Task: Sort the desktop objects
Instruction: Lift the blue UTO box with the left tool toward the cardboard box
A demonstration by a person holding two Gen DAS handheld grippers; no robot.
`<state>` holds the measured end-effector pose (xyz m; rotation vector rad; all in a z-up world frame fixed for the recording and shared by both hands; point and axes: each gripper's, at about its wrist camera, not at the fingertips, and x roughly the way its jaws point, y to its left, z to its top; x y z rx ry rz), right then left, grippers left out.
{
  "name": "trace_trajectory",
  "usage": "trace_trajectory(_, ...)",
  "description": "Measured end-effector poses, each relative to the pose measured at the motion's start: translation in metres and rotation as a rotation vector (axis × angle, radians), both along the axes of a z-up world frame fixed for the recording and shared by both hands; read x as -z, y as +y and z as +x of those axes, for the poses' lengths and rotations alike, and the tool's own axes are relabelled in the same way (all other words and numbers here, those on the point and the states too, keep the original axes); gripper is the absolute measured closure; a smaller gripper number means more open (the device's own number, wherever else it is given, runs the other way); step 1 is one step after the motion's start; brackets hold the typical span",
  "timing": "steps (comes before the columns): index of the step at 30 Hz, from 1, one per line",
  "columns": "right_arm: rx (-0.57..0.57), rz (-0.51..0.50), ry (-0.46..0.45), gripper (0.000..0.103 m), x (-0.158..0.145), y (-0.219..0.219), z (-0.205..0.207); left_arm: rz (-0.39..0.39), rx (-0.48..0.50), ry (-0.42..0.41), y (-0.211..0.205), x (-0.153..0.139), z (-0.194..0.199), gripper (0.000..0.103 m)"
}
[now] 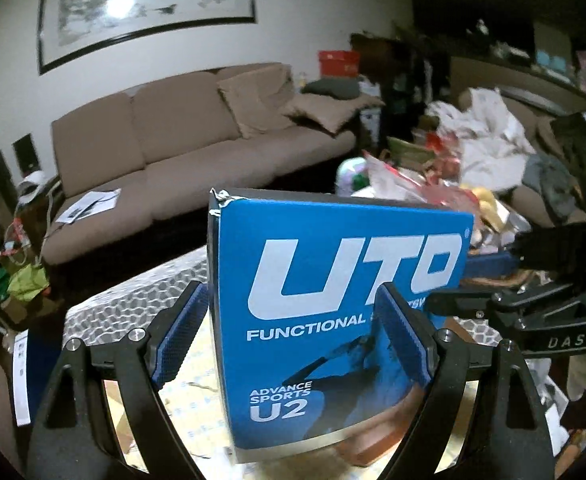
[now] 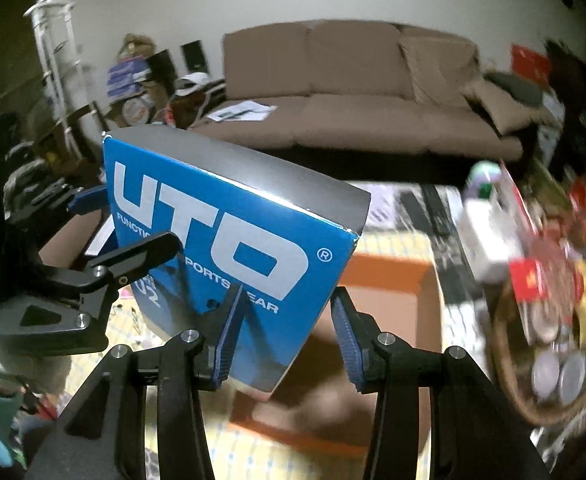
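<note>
Beyond both grippers, well back, a brown sofa (image 1: 197,136) runs along the wall w/ a framed picture (image 1: 145,4) above it. It's backdrop only, nothing to do w/ the sorting. Under the grippers sits the table w/ a patterned cloth (image 1: 133,300), and below the right gripper an open cardboard box (image 2: 393,320) (prob. the drop spot, judging by how the load hangs over it). Right of the right gripper, a wicker basket (image 2: 505,364) of tins and clutter, near but apart.

The task's thing, a blue UTO sportswear box (image 1: 333,300), is up off the table, held between both tools. Left gripper (image 1: 293,344) straddles it wide: one blue pad on the left edge face, the other on the printed front, jaws set broad because the box is broad that way. Looks like a grip, pads pressing. Right gripper (image 2: 289,340) takes the box's lower corner at a narrower span. Its left pad lies on the printed face, its right pad sits by the thin side, though contact there is hard to confirm.

Two-handed hold makes sense: big flat carton, so one pinch alone would let it swing.
</note>
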<state>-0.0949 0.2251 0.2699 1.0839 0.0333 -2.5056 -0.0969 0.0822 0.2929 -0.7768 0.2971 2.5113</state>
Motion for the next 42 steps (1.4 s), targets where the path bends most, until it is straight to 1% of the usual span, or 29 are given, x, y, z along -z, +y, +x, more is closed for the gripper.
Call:
trace_trajectory(2,0.03,-0.036,-0.048,0.057,0.012,0.022,0.002,-0.017,0.022,-0.013,0.022,0.005,0.0,0.018)
trace_trajectory(6,0.068,-0.067,-0.117,0.057,0.038,0.052,0.008,-0.059,0.066,-0.039,0.064,0.022,-0.001,0.018)
trace_trajectory(8,0.083,-0.087,-0.158,0.057,0.056,0.068,0.01,-0.084,0.08,-0.049,0.08,0.03,-0.003,0.018)
trace_trajectory(11,0.094,-0.086,-0.192,0.057,0.076,0.081,0.012,-0.122,0.095,-0.036,0.105,0.044,-0.003,0.018)
trace_trajectory(13,0.101,-0.084,-0.209,0.057,0.086,0.086,0.011,-0.136,0.102,-0.034,0.115,0.054,-0.004,0.018)
trace_trajectory(17,0.112,-0.087,-0.254,0.058,0.109,0.096,0.008,-0.191,0.13,-0.027,0.138,0.069,-0.006,0.018)
trace_trajectory(18,0.112,-0.088,-0.26,0.058,0.113,0.098,0.008,-0.205,0.134,-0.027,0.143,0.073,-0.007,0.019)
trace_trajectory(19,0.109,-0.095,-0.269,0.058,0.116,0.099,0.008,-0.211,0.149,-0.039,0.147,0.076,-0.009,0.022)
trace_trajectory(20,0.09,-0.12,-0.275,0.068,0.118,0.1,0.009,-0.214,0.172,-0.073,0.152,0.082,-0.011,0.023)
trace_trajectory(21,0.069,-0.143,-0.281,0.081,0.118,0.098,0.01,-0.227,0.18,-0.083,0.158,0.087,-0.011,0.025)
trace_trajectory(22,0.058,-0.143,-0.281,0.08,0.117,0.095,0.012,-0.251,0.178,-0.072,0.164,0.092,-0.011,0.025)
trace_trajectory(23,0.052,-0.122,-0.272,0.08,0.115,0.089,0.014,-0.278,0.172,-0.052,0.168,0.097,-0.009,0.024)
trace_trajectory(24,0.045,-0.094,-0.267,0.079,0.113,0.083,0.016,-0.294,0.165,-0.034,0.168,0.099,-0.006,0.025)
trace_trajectory(25,0.045,-0.065,-0.265,0.079,0.113,0.078,0.017,-0.289,0.164,-0.035,0.165,0.1,-0.006,0.024)
trace_trajectory(26,0.046,-0.012,-0.245,0.079,0.112,0.071,0.02,-0.269,0.162,-0.049,0.16,0.099,-0.006,0.024)
trace_trajectory(29,0.043,0.142,-0.143,0.079,0.109,0.056,0.033,-0.21,0.127,-0.075,0.137,0.095,-0.007,0.024)
trace_trajectory(30,0.04,0.168,-0.117,0.079,0.108,0.053,0.036,-0.198,0.114,-0.076,0.13,0.094,-0.007,0.024)
trace_trajectory(32,0.044,0.208,-0.071,0.079,0.105,0.05,0.044,-0.165,0.08,-0.09,0.109,0.092,-0.009,0.024)
trace_trajectory(35,0.043,0.244,-0.029,0.079,0.101,0.048,0.051,-0.131,0.039,-0.108,0.084,0.093,-0.01,0.024)
trace_trajectory(39,0.043,0.289,0.0,0.079,0.099,0.046,0.055,-0.107,-0.013,-0.142,0.051,0.101,-0.013,0.024)
trace_trajectory(42,0.046,0.31,0.014,0.078,0.097,0.044,0.05,-0.087,-0.049,-0.17,0.03,0.11,-0.014,0.023)
